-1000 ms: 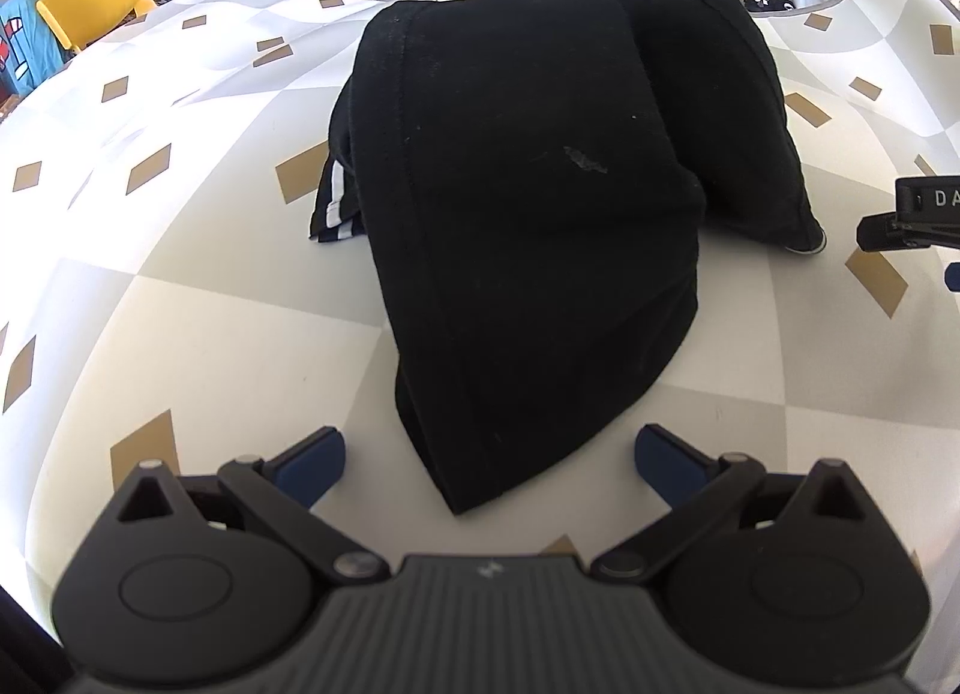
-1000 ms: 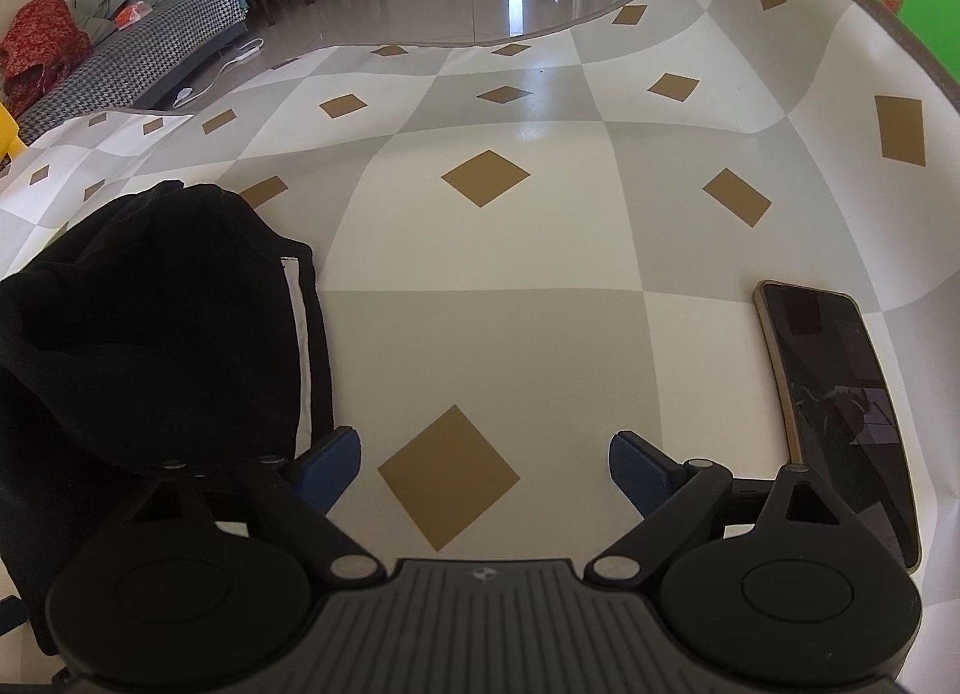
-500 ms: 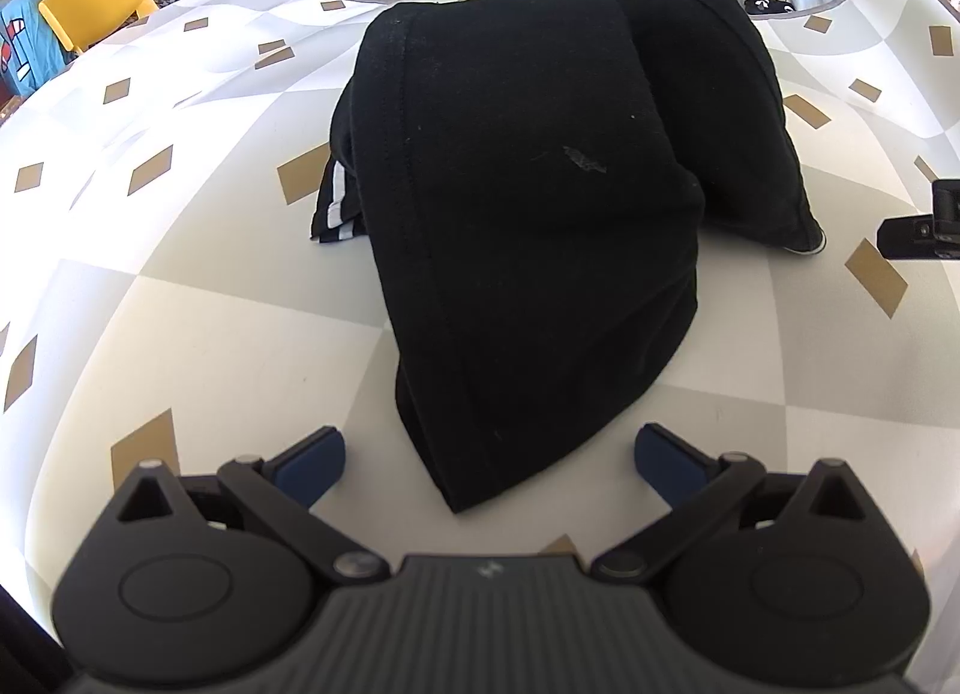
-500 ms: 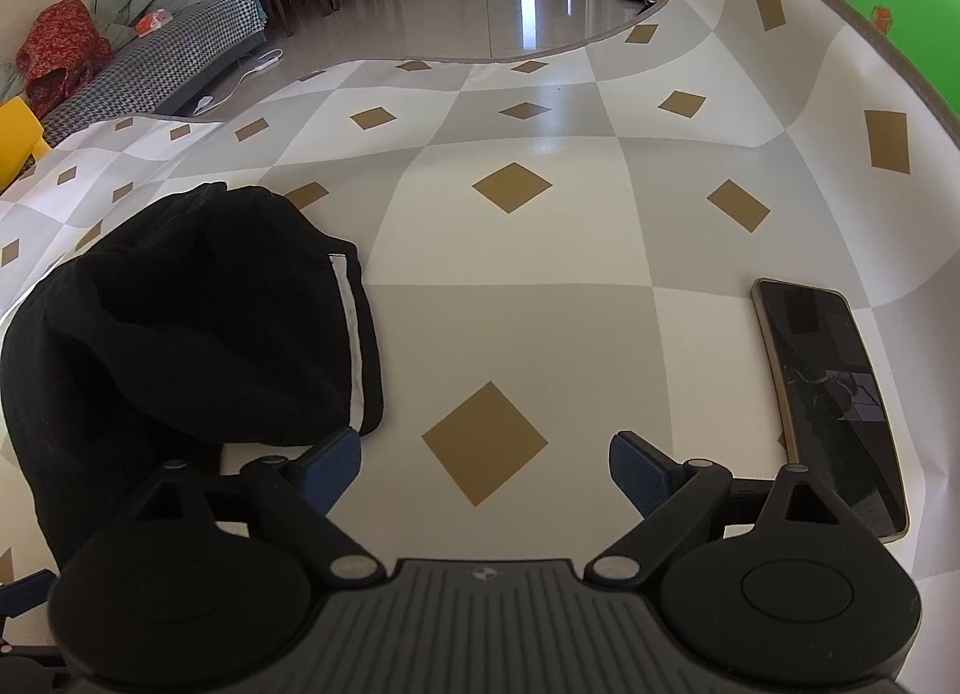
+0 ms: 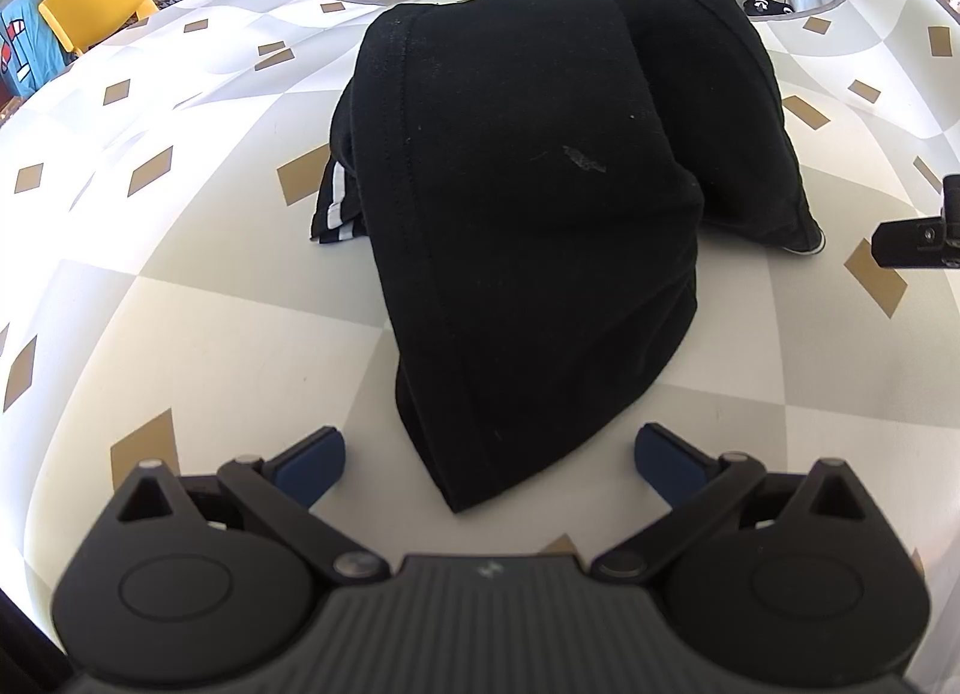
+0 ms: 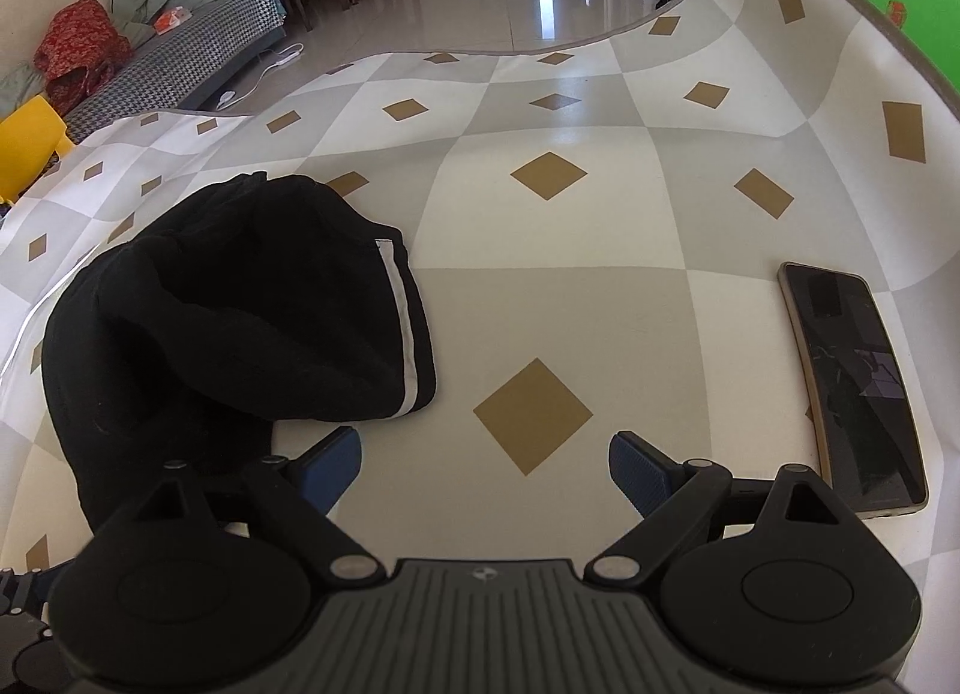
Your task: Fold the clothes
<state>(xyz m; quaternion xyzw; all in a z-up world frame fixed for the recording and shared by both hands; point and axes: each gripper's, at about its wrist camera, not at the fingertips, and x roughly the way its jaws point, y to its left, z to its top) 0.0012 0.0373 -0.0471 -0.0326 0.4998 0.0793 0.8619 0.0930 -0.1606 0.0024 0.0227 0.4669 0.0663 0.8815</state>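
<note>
Now, garment: black trousers [image 5: 528, 226] with a white side stripe lie bunched on the worktop [image 5: 198, 346], one thick fold on top and a second lump behind it.
Nearest edge: a pointed corner of the cloth reaches down between the fingers of the left tongs [image 5: 489, 454], apparently without touching either pad.
Left tongs: spread wide, holding nothing.
Right tongs [image 6: 485, 463]: also spread wide and empty, over bare worktop just beside the striped hem [image 6: 402, 334].
Phone [image 6: 852, 388]: lies flat on the worktop, just beside the right finger of the right tongs.
Stage, as I judge it: partly folded, no grip taken yet.
Risk one: closing on the corner could pinch only the top layer, so the fold would peel open when lifted.
Risk two: the cloth is thick and slack; a pull from one side may drag the whole heap instead of folding it.
Risk three: a rightward sweep of the right tongs could knock the phone.
</note>
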